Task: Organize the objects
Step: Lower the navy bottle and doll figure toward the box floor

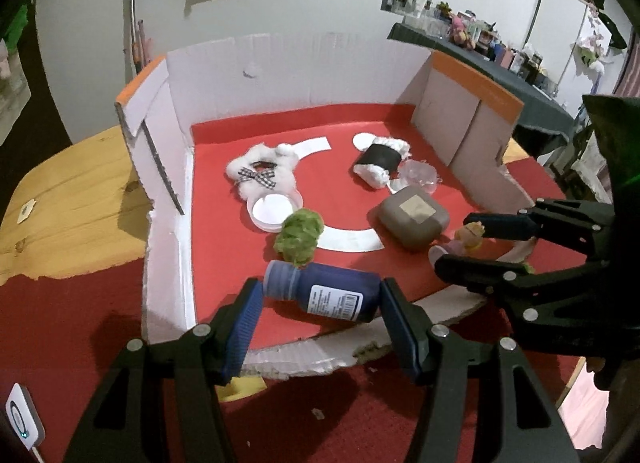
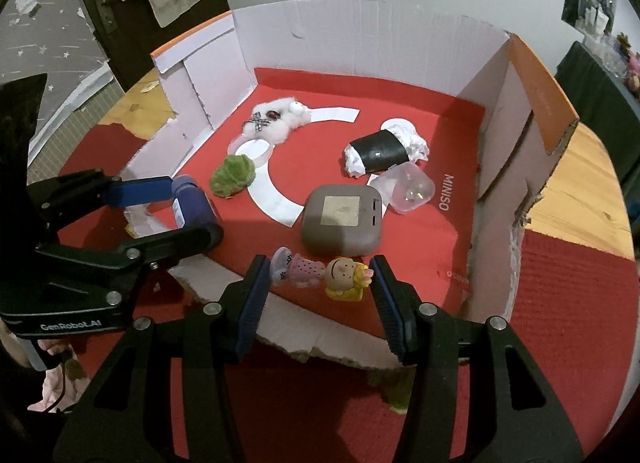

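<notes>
Over the near edge of the cardboard tray (image 2: 520,75), the left gripper (image 1: 320,303) clasped a blue bottle (image 1: 324,293), its long axis crosswise between the pads; beside it, the right gripper (image 2: 318,283) gripped a small doll figurine (image 2: 320,273), likewise lying crosswise.

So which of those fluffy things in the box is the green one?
The green plush, lying by the white arc near the blue bottle. The bow-tied plush is white; the other is white with a black band.

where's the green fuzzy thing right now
The green fuzzy toy lies on the box's red floor, just behind the blue bottle in the left tongs, beside the round white lid.
</notes>
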Tool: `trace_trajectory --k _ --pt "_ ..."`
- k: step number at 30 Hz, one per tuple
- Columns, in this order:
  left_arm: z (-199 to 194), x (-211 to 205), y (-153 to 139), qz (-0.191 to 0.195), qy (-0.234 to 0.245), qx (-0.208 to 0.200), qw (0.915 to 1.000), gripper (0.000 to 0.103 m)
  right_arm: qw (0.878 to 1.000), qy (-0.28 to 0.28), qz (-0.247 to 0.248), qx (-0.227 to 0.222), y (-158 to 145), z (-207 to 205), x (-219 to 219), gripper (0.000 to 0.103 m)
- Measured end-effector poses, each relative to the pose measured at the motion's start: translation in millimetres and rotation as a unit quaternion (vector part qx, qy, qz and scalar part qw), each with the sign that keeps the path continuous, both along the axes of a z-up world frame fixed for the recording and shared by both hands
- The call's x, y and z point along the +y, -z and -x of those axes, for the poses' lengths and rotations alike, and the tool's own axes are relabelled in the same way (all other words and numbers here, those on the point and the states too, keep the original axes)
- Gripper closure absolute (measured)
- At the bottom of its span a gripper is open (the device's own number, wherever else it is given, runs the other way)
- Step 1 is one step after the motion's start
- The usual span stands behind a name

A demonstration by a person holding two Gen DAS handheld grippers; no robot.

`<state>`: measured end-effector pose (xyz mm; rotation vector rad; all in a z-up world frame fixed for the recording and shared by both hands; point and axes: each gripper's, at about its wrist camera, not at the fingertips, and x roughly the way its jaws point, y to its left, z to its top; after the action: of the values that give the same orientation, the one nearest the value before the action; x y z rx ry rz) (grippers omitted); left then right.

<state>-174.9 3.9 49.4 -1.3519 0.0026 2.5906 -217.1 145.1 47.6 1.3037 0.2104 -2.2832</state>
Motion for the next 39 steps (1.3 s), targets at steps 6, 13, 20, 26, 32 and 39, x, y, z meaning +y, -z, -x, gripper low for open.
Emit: trace_trajectory --k 6,13,20,26,32,39 --pt "4.8 0.1 5.5 0.004 0.000 -0.001 1.0000 0.041 1.000 0.000 0.000 -0.004 3.5 5.3 -1.6 0.054" --pt "9.9 0.2 6.8 0.002 -0.003 0.006 1.0000 0.041 1.000 0.003 0.001 -0.001 6.0 9.6 -3.2 0.054" --pt "13.3 -1.2 7.5 -0.001 -0.007 0.013 0.9999 0.041 1.000 0.008 0.007 0.007 6.7 12.3 -3.8 0.054" --pt "16.3 -0.6 8.2 0.001 -0.013 0.021 0.9997 0.041 1.000 0.015 0.014 0.012 8.0 18.1 -6.1 0.054" --pt "20.4 -1.8 8.4 0.000 -0.017 0.025 0.9995 0.041 0.999 0.020 0.021 0.019 7.1 23.5 -6.9 0.054" --pt "23.5 -3.0 10.3 -0.001 -0.021 0.030 0.9993 0.041 0.999 0.033 0.024 0.031 7.9 31.3 -6.6 0.054"
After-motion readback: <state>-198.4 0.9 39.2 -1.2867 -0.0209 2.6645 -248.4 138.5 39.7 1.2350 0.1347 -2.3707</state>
